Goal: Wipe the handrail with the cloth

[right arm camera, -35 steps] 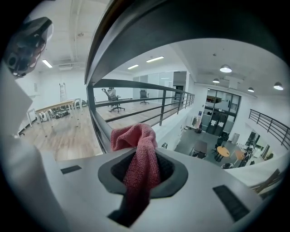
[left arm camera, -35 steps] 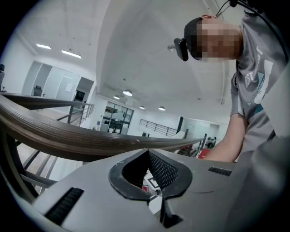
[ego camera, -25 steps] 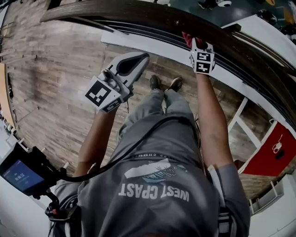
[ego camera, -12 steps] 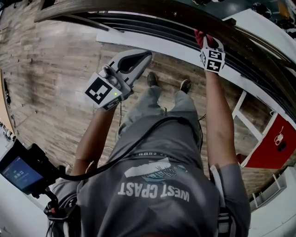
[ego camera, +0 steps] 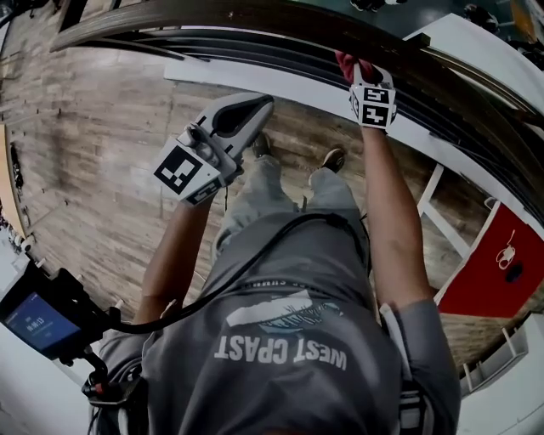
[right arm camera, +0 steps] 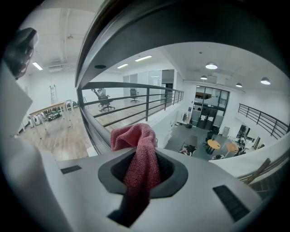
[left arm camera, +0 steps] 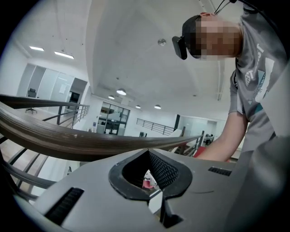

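holding a red cloth (right arm camera: 137, 149) tight between its jaws, the right gripper (ego camera: 360, 75) is up at the dark wooden handrail (ego camera: 255, 21). the cloth sticks out past the jaw tips in a bunch and touches the side of the rail. the left gripper (ego camera: 245, 115) is lower down, away from the rail, above the wooden floor (ego camera: 102, 153). its jaws are closed together with nothing in them.

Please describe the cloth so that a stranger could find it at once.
Follow the dark wooden handrail curving across the top of the head view. Toward its right, the right gripper holds the cloth at it, the only red knitted thing there.
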`<act>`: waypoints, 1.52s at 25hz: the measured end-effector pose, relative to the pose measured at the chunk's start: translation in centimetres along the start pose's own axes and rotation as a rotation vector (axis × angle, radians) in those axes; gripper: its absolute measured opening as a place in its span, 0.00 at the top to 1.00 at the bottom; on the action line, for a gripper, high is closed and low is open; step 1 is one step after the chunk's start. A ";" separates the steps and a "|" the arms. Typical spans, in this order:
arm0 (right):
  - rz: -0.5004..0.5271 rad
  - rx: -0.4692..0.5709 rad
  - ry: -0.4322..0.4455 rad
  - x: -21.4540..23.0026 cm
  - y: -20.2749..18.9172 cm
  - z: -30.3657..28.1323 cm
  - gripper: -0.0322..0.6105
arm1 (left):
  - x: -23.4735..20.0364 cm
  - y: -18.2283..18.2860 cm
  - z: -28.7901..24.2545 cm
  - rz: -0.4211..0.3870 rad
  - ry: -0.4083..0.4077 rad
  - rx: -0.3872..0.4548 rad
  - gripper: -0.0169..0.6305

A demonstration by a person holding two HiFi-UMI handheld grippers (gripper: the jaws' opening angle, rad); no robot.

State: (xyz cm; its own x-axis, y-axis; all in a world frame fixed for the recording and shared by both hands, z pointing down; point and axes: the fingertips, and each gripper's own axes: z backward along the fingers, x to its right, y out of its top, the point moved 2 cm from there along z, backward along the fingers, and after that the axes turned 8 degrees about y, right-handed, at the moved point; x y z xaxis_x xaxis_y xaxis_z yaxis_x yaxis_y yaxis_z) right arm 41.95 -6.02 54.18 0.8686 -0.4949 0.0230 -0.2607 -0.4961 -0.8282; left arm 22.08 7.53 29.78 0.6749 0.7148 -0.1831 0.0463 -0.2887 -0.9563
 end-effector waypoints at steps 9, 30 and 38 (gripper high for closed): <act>-0.001 -0.014 0.021 0.7 0.7 0.3 0.87 | 1.6 1.6 -0.3 0.034 0.023 0.016 0.97; -0.004 -0.058 -0.143 9.1 -1.9 7.3 0.87 | 3.8 0.2 -3.2 0.035 -0.125 -0.032 0.97; -0.020 -0.022 -0.072 17.7 -6.8 13.9 0.87 | 17.7 0.1 -13.9 0.076 -0.082 -0.017 0.97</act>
State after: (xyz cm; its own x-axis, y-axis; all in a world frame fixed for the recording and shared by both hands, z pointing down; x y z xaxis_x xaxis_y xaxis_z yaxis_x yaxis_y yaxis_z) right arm 64.99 -1.48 52.42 0.9014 -0.4329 -0.0018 -0.2518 -0.5210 -0.8156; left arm 44.26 11.26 29.60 0.6147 0.7398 -0.2738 0.0100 -0.3544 -0.9351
